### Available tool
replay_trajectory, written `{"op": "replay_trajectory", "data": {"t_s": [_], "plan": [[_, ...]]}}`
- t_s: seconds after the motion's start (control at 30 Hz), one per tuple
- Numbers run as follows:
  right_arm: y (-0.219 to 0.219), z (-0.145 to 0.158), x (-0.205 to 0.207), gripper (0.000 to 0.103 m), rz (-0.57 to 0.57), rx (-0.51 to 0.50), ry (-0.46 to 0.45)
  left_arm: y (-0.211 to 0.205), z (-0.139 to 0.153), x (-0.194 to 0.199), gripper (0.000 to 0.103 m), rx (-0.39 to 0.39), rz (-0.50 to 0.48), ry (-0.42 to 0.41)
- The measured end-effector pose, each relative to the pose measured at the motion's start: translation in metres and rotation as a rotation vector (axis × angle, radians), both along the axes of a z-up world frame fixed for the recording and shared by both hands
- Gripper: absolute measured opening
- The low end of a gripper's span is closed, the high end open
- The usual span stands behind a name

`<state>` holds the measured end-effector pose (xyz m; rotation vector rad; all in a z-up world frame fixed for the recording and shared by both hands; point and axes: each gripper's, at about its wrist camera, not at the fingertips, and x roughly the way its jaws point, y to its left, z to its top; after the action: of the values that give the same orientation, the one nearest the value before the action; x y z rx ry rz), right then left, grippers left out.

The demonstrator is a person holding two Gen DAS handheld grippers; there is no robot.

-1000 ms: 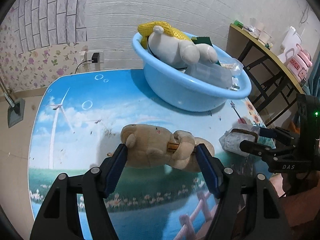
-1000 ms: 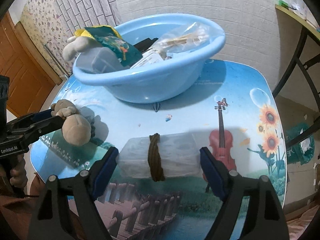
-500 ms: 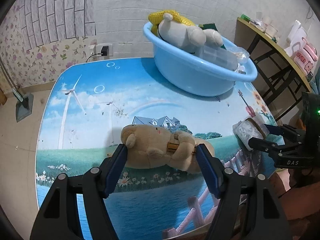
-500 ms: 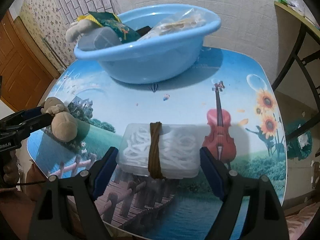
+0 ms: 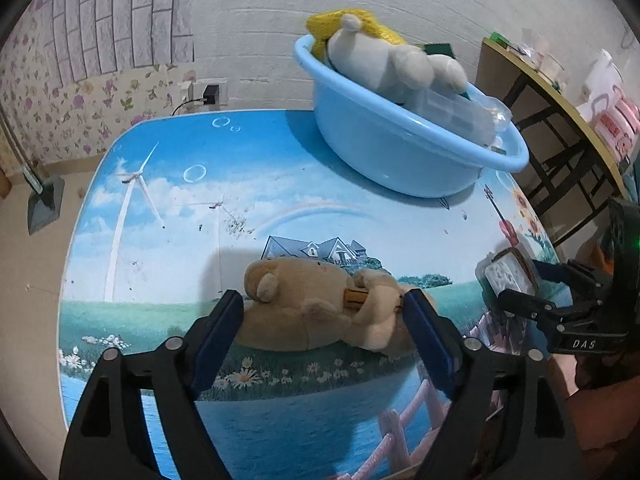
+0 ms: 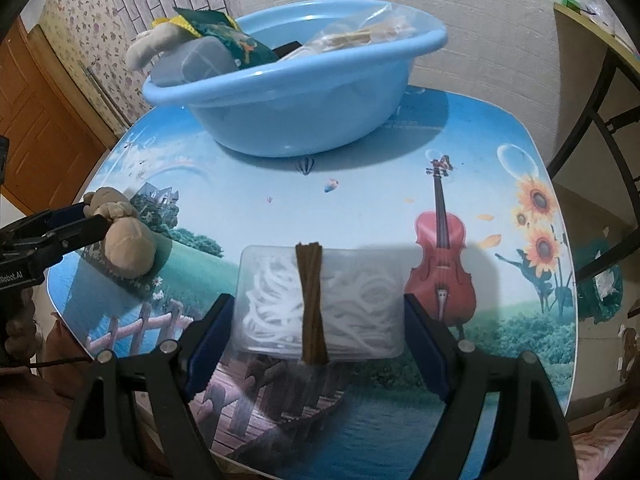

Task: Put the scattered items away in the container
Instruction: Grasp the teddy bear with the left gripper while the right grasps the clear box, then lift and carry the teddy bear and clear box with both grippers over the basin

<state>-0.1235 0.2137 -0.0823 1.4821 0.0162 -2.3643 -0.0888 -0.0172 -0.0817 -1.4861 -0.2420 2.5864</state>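
On my left, the left gripper (image 5: 324, 322) points down at the tan plush bear (image 5: 320, 312), which lies on its side on the picture-printed table (image 5: 180, 208), near the front edge. Its jaws are opening at this moment, with the bear between them. The left blue pad (image 5: 218, 334) sits right against the bear's head end and the right pad is at its hind end; I cannot tell whether either pad presses on the plush, and the toy rests on the tabletop under its own weight.

Further right and farther back, the blue basin (image 5: 404, 152) stands on the far side of the table, close to the wall. It already holds a grey-white plush toy (image 5: 384, 62) on a yellow cloth (image 5: 360, 24), a clear plastic box and a crinkled clear bag. From my right camera a green printed packet (image 6: 228, 36) also shows at the basin's rim.

On my right, the right gripper (image 6: 318, 320) has its fingers spread wide on either side of a clear plastic box of white strands (image 6: 320, 304), bound across the middle by a brown band (image 6: 312, 300). The box lies flat on the table near the front edge, beside the printed violin. A narrow gap shows between each pad and the box ends, so the box is framed, not pinched.
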Motion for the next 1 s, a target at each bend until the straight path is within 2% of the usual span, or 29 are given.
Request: {"op": "replay_trajectory", "data": {"t_s": [0.33,0.4,0.5,0.7,0.9,1.0], "plan": [[-0.005,-0.001,-0.004,0.083,0.002,0.019,0.011,-0.009,-0.014,-0.014,0.090,0.094,0.035,-0.025],[-0.006,-0.002,-0.005,0.083,-0.001,0.024,0.012,-0.011,-0.016,-0.017,0.090,0.116,0.037,-0.032],[-0.006,-0.001,-0.006,0.082,-0.005,0.015,0.013,-0.011,-0.015,-0.017,0.084,0.133,0.026,-0.025],[-0.003,0.007,-0.006,0.082,-0.023,-0.011,0.038,-0.004,-0.005,-0.010,0.080,0.089,0.014,0.011],[0.001,0.031,-0.002,0.082,-0.040,-0.038,0.101,-0.005,0.031,0.002,0.080,0.026,0.029,0.111],[0.003,0.045,0.000,0.082,-0.046,-0.043,0.139,-0.010,0.048,0.004,0.080,0.019,0.050,0.148]]}}
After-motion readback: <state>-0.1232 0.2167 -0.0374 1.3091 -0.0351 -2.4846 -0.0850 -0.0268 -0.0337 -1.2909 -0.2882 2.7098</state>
